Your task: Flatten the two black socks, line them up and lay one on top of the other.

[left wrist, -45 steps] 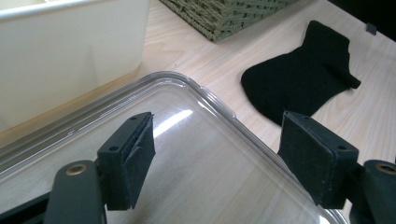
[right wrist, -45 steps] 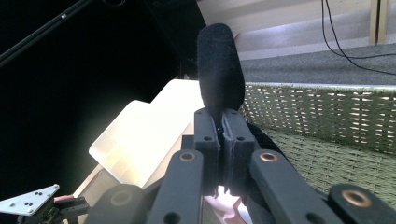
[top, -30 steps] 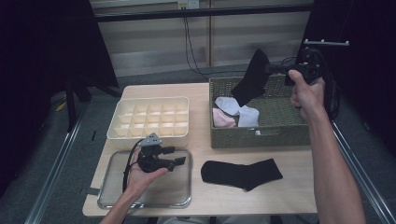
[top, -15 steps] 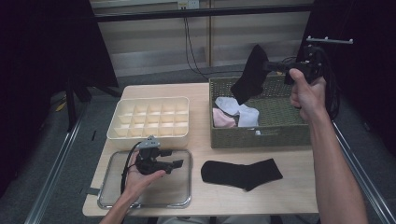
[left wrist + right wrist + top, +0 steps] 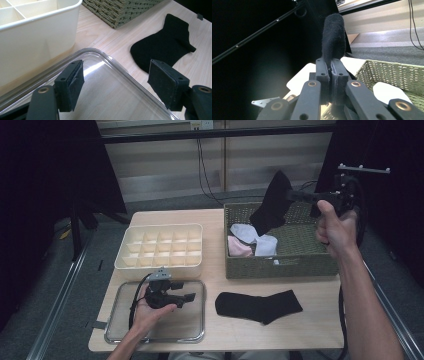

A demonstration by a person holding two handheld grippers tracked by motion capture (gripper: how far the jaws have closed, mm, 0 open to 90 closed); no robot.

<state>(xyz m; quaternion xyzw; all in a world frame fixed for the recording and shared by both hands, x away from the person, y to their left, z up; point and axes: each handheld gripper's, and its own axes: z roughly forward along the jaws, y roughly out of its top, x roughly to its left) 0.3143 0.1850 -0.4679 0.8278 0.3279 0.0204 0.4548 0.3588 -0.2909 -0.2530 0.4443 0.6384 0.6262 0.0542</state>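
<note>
Two black socks: right tongs (image 5: 291,195) pinch one sock (image 5: 270,202), left tongs (image 5: 191,297) spread, other sock (image 5: 257,306) flat

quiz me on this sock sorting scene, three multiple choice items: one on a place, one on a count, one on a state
1. Where does the flat black sock lie?
A. in the wicker basket
B. on the table beside the clear tray
C. in the divided organizer

2. How many black socks are in the high view?
A. one
B. two
C. four

3. How is the right gripper?
A. shut on the lifted black sock
B. open and empty
C. resting on the tray

Answers:
1. B: it lies on the table right of the clear tray.
2. B: one flat, and the lifted black sock.
3. A: the jaws pinch it above the wicker basket.
</note>
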